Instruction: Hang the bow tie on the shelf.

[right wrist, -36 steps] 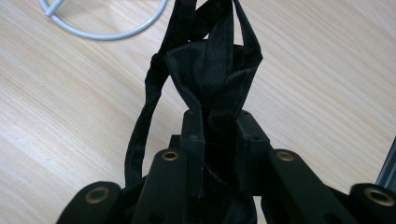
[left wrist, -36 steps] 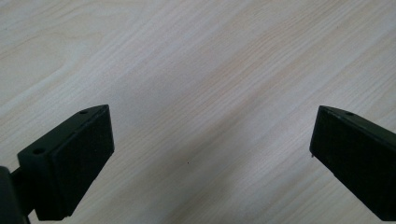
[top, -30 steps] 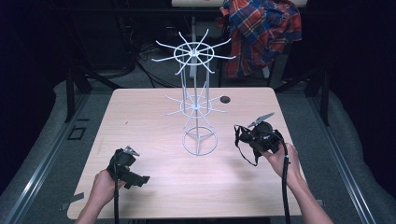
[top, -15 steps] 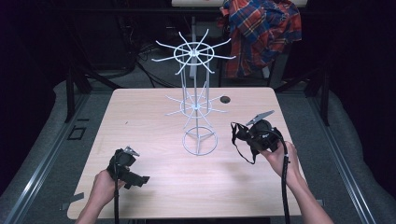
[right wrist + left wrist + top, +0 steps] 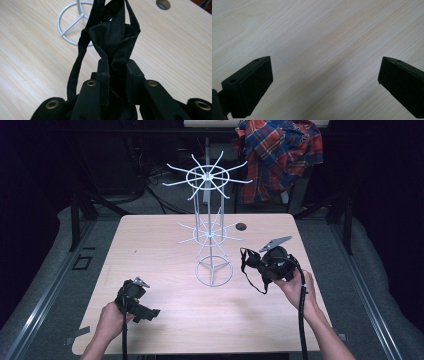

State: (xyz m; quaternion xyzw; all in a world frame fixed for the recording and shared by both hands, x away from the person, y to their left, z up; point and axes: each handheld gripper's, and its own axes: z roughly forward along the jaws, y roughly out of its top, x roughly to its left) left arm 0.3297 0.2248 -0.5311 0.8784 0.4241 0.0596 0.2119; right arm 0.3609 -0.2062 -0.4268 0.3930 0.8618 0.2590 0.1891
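black strap (image 5: 117, 32), white wire rack (image 5: 210, 227), red-blue plaid shirt (image 5: 280, 155), light wood table (image 5: 150, 250)

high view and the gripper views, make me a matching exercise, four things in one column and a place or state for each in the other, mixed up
Things:
1. left hand-held gripper
2. right hand-held gripper
3. white wire rack
4. plaid shirt

Places or states:
a. hangs behind the table's far edge
b. jaws apart over bare wood
c. stands on the table between the two hands
d. jaws closed on black fabric with a strap

Pairs: 1-b, 2-d, 3-c, 4-a
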